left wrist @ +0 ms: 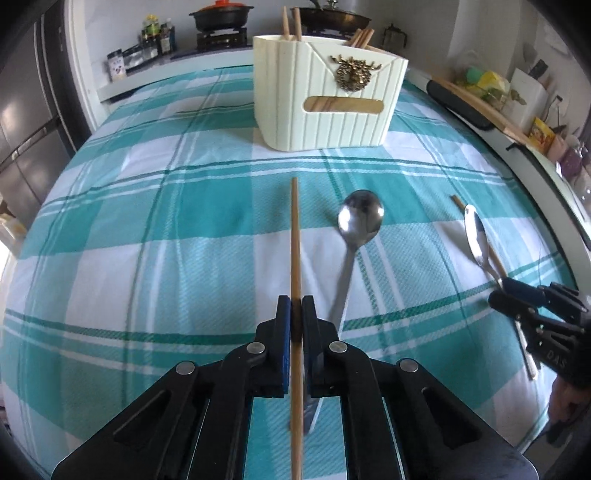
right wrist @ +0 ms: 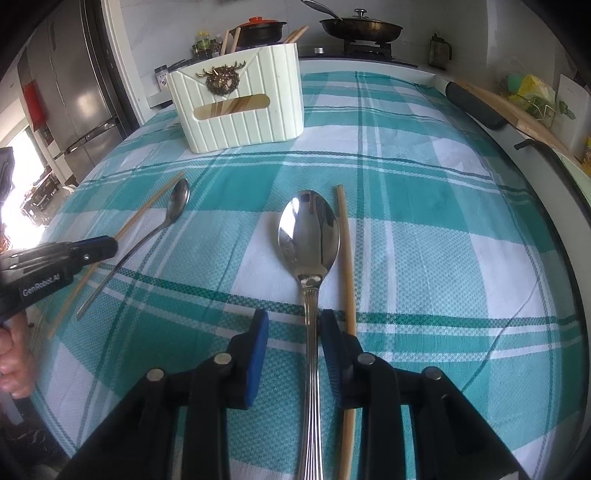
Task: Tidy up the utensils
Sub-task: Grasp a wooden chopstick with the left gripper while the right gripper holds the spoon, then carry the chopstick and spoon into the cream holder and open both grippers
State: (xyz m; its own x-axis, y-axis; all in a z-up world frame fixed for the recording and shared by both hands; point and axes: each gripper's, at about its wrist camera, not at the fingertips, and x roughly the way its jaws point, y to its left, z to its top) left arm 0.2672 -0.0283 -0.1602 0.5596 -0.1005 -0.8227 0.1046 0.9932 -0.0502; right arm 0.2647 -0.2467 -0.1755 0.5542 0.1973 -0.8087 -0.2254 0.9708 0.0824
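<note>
My left gripper (left wrist: pixel 296 308) is shut on a wooden chopstick (left wrist: pixel 295 243) that points toward the cream utensil holder (left wrist: pixel 325 107). A steel spoon (left wrist: pixel 358 221) lies just right of it. My right gripper (right wrist: pixel 293 325) is open, its fingers either side of the handle of a large steel spoon (right wrist: pixel 309 236) lying on the cloth, the right finger close to the handle. A second chopstick (right wrist: pixel 347 266) lies right of that spoon. The holder (right wrist: pixel 236 110) has several chopsticks in it. The left gripper (right wrist: pixel 94 249) also shows in the right wrist view, over a chopstick (right wrist: pixel 147 206) and small spoon (right wrist: pixel 177 203).
A teal and white checked cloth (left wrist: pixel 147 240) covers the table. Behind the table is a stove with a black pot (left wrist: pixel 221 16) and a pan (right wrist: pixel 362 26), plus bottles (left wrist: pixel 155 37). A fridge (right wrist: pixel 77 85) stands at the left. A cutting board (left wrist: pixel 480 103) lies at the right edge.
</note>
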